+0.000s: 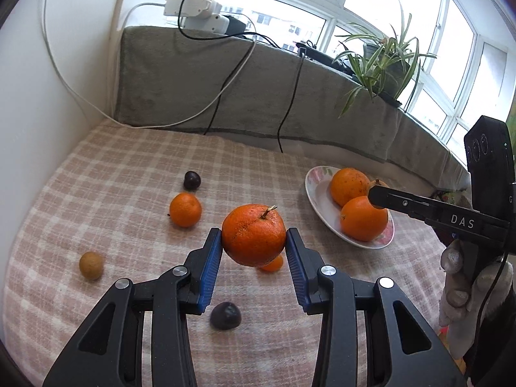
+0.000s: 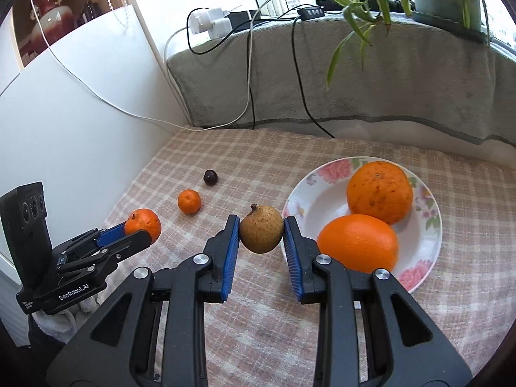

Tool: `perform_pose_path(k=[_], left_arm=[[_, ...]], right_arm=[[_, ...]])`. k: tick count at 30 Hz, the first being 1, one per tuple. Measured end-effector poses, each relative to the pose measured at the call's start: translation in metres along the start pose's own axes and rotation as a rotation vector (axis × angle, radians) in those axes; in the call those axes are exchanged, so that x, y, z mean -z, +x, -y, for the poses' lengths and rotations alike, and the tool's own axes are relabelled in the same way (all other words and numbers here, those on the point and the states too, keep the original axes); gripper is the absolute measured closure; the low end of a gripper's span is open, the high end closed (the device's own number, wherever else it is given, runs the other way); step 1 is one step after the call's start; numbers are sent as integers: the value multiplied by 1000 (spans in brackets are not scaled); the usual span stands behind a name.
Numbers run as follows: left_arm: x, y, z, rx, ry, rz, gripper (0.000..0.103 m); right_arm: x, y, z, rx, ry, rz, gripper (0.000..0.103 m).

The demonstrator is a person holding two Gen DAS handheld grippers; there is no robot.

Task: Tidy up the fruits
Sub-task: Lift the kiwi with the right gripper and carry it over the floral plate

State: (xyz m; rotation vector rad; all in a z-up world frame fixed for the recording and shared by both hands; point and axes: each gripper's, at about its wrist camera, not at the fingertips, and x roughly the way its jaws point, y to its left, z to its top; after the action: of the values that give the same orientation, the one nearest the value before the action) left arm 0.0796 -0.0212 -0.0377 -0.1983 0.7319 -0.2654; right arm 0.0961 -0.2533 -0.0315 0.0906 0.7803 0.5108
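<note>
stemmed orange [image 1: 253, 235] in left jaws, stem tilted up-right.

Bare cloth [image 2: 258, 161] before plate [image 2: 300, 200], two oranges [image 2: 379, 192] filling it

Oranges: 5, one stemmed orange [image 1: 253, 235], two on plate [image 1: 314, 190], one mandarin [image 1: 185, 209], one small partly hidden; dark plums [image 1: 192, 180]: 2; brown fruits [image 1: 91, 265]: 2; plate: 1; potted plant [image 1: 383, 61]: 1

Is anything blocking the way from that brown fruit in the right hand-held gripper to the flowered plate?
Nothing visible: the brown fruit is beside the plate's bare near side; two oranges sit farther back.
</note>
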Motion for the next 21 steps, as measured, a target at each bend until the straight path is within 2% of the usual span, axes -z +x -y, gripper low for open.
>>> perform_pose_path(k=[12, 21], left_arm=[[-16, 32, 36, 39, 83, -20, 64], [-31, 57, 57, 63, 127, -30, 64]], right_arm=[[6, -28, 49, 65, 80, 44, 74], [8, -33, 82, 115, 128, 55, 74]])
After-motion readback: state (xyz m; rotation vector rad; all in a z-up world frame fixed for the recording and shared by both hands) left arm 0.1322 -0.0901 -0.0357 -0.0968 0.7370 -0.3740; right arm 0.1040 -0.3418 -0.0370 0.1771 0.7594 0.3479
